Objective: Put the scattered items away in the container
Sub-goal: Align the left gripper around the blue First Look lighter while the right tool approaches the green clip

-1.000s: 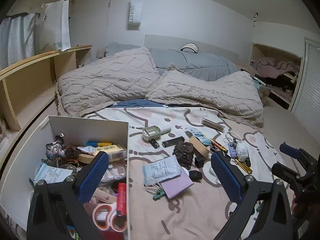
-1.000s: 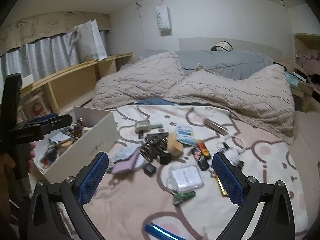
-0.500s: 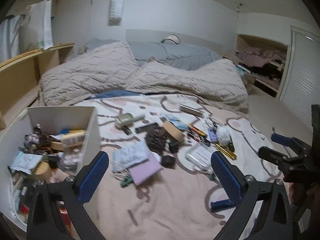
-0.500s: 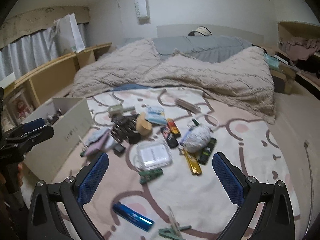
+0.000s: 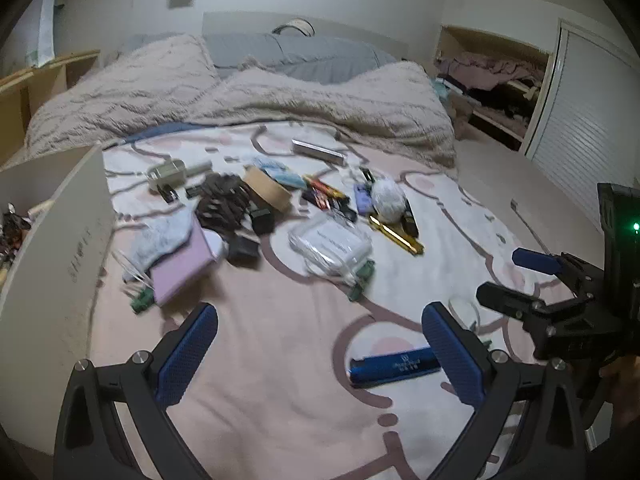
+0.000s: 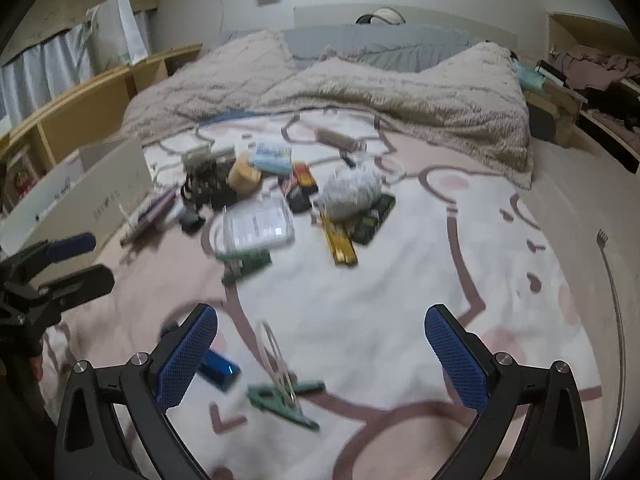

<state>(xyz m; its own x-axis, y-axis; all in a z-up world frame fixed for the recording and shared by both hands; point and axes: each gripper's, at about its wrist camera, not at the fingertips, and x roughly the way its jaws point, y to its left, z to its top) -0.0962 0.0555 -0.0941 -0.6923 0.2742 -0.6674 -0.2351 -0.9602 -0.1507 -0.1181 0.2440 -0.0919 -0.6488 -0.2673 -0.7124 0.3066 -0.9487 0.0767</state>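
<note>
Scattered items lie on the patterned bedspread: a clear plastic case (image 5: 330, 242) (image 6: 256, 226), a purple notebook (image 5: 180, 268), a tape roll (image 5: 267, 190), a gold bar (image 5: 396, 234) (image 6: 340, 244), a white fuzzy ball (image 6: 352, 194). The white box (image 5: 60, 240) (image 6: 84, 196) stands at the left with items inside. My left gripper (image 5: 320, 354) is open and empty, just above a blue pen case (image 5: 394, 365). My right gripper (image 6: 320, 354) is open and empty above a green clip (image 6: 286, 396) and a thin ring (image 6: 276, 356).
Beige pillows (image 5: 320, 104) and a grey duvet (image 5: 296, 54) lie at the head of the bed. Wooden shelves (image 6: 80, 108) run along the left wall. A closet (image 5: 500, 80) with clothes is at the right. Green clips (image 5: 362, 280) lie near the clear case.
Both grippers have swung right and lower toward the near part of the bed. The box has slid to the left edge of both views. The blue pen case and green clip are now close.
</note>
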